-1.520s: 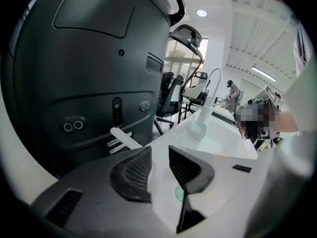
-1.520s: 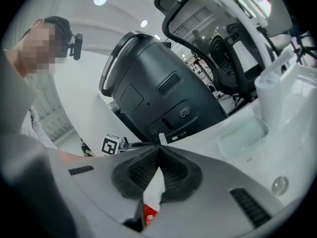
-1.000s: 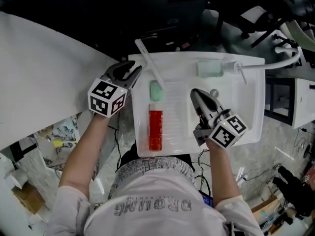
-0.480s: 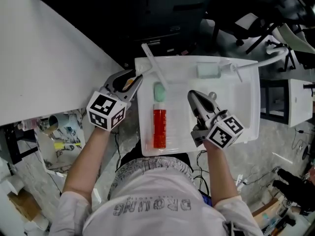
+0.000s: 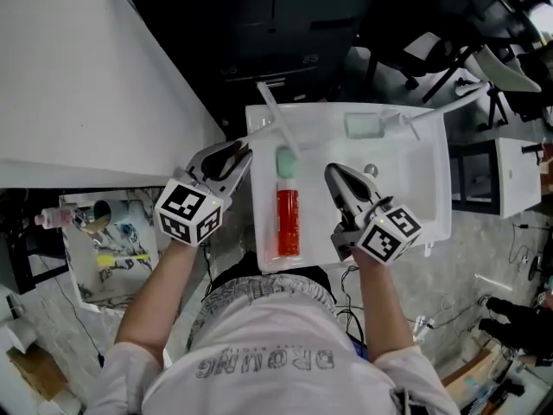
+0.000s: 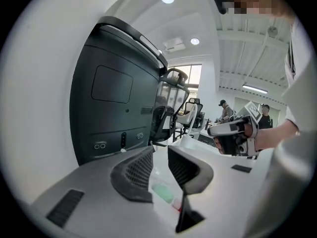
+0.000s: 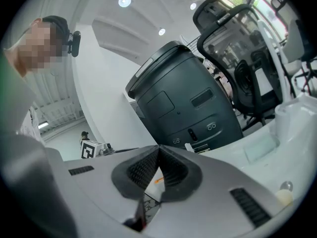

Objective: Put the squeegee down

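The squeegee (image 5: 287, 221), with a red handle and a mint-green head, lies flat lengthways in the white tray (image 5: 436, 188). A thin white rod (image 5: 275, 118) slants over the tray's far left corner, just beyond the head. My left gripper (image 5: 235, 156) hovers at the tray's left rim, open and holding nothing. Between its jaws (image 6: 159, 170) in the left gripper view a bit of the green head (image 6: 163, 193) shows below. My right gripper (image 5: 332, 173) is over the tray to the right of the squeegee, shut and empty (image 7: 158, 155).
A pale green sponge (image 5: 365, 124) and a small white bottle (image 5: 413, 121) lie at the tray's far end, with a round drain knob (image 5: 371, 170) near the right gripper. A dark bin (image 5: 285, 24) stands behind the tray, a white panel (image 5: 86, 76) to the left, and office chairs (image 5: 432, 50) at the far right.
Both grippers have drawn back slightly toward the person, and the left one has come away from the tray's rim. The squeegee lies where it was in the tray.
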